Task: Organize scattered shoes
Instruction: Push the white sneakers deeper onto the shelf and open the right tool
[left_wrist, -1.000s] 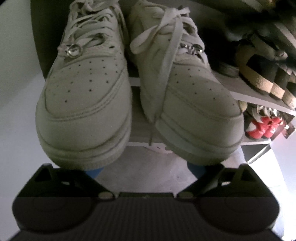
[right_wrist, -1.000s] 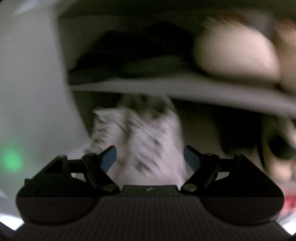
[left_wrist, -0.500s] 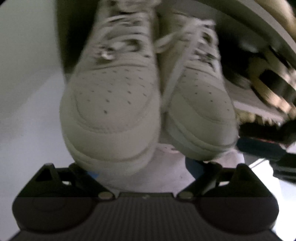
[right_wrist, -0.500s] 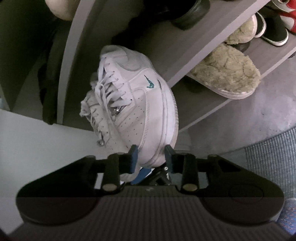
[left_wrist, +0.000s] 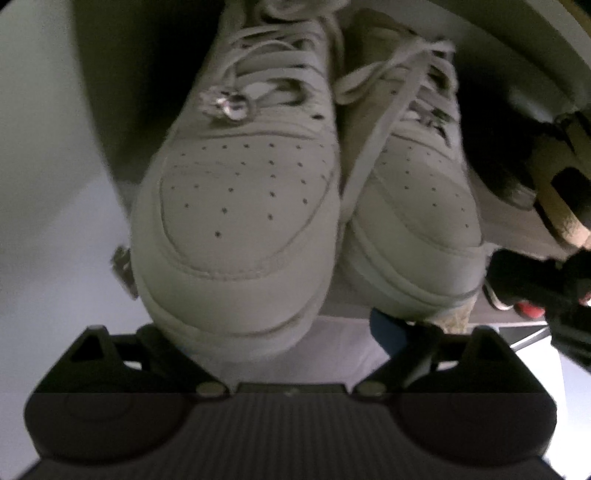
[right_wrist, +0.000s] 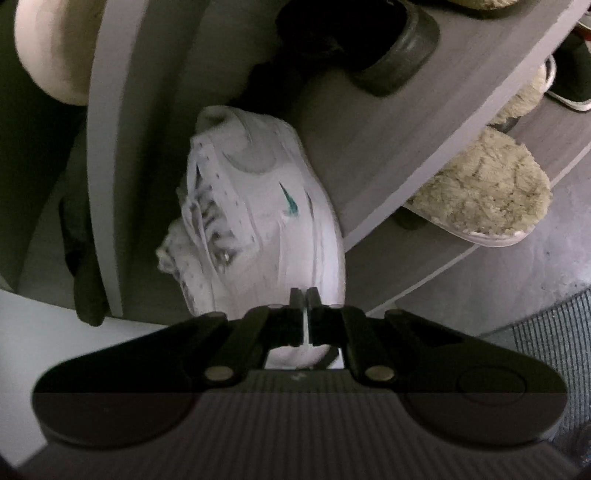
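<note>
Two white sneakers stand side by side, toes toward me, on a grey shelf: the left one (left_wrist: 240, 206) and the right one (left_wrist: 410, 214). My left gripper (left_wrist: 273, 332) is open just below their toes. Its left finger is hidden behind the left toe, and its blue right pad (left_wrist: 384, 328) shows under the right toe. From the right wrist, the same pair (right_wrist: 266, 221) appears tilted, with a teal logo on the side. My right gripper (right_wrist: 304, 295) is at the near sneaker's toe. Its jaws are all but together, opening only a sliver, with nothing seen between them.
The shoe rack's boards (right_wrist: 369, 177) also carry a fluffy cream slipper (right_wrist: 476, 195) and a dark shoe (right_wrist: 391, 48). Cork-soled sandals (left_wrist: 554, 192) and red shoes (left_wrist: 528, 308) sit to the right. A striped rug (right_wrist: 554, 332) lies on the floor.
The right gripper's fingers, half open around the sneaker's toe half a second ago, have closed together. In the left wrist view the sneakers have grown larger and shifted right.
</note>
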